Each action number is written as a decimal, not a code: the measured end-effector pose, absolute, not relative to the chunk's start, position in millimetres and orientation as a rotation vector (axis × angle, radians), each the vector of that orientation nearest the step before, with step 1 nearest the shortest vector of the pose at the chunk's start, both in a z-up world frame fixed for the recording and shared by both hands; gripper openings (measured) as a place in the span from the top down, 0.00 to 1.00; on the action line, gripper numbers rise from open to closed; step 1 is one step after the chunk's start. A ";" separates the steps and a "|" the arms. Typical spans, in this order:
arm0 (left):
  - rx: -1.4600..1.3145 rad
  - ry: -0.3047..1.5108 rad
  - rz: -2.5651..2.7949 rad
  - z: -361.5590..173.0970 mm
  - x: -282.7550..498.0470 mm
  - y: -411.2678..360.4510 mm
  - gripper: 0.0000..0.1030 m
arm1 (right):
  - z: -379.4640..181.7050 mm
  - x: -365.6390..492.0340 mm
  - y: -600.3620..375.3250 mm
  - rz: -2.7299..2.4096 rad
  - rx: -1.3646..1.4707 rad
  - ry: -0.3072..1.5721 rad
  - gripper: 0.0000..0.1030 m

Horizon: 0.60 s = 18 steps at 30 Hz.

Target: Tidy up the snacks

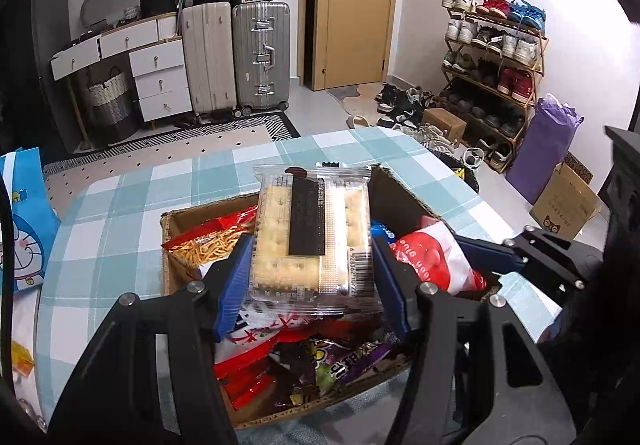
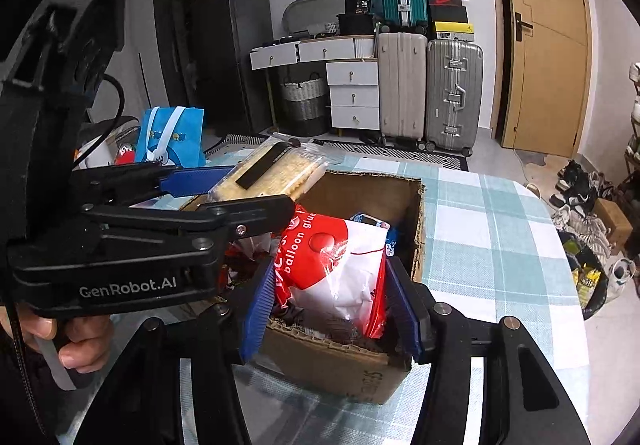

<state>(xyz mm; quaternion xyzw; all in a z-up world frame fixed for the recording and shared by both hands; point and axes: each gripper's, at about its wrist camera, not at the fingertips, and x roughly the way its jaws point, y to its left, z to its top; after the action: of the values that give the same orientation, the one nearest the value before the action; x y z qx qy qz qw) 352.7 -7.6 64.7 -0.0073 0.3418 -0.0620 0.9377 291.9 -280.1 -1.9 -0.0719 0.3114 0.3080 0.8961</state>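
The left gripper [image 1: 312,277] clamps a clear cracker packet [image 1: 308,233] over the cardboard box [image 2: 340,361] on the checked tablecloth [image 1: 120,197], apparently to drop it in, while the right gripper [image 2: 332,309] straddles the red-and-white balloon-glue bag [image 2: 340,265], its pads seemingly just clear of it.

A cardboard box [image 2: 348,361] of snacks sits mid-desk [image 2: 500,237]; a gift bag [image 1: 24,221] stands at the desk's left edge

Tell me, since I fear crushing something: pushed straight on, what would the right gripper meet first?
Probably the red-and-white bag lying in the cardboard box. It already sits between the right gripper pads, though contact is unclear.
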 end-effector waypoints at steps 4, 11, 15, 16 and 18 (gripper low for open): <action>-0.029 0.695 -0.140 64.3 353.5 -6.2 0.46 | 1.4 282.3 -282.8 0.657 -0.164 0.614 0.28; -0.015 0.687 -0.142 67.5 345.6 -9.3 0.23 | 3.6 260.8 -289.3 0.626 -0.195 0.583 0.13; -0.029 0.664 -0.156 71.5 328.4 -7.0 0.18 | 0.9 258.4 -298.1 0.595 -0.178 0.592 0.03; -0.032 0.662 -0.161 72.2 324.0 -6.8 0.17 | 0.3 259.3 -299.6 0.590 -0.173 0.597 0.02; -0.028 0.654 -0.149 73.5 314.4 -4.9 0.04 | -2.0 259.5 -301.4 0.588 -0.163 0.614 0.01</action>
<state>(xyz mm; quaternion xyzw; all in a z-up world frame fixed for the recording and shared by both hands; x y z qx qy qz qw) 314.4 -4.9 73.5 -0.0138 0.3211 -0.0731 0.9441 259.5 -301.4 -2.0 -0.0789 0.2973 0.2848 0.9079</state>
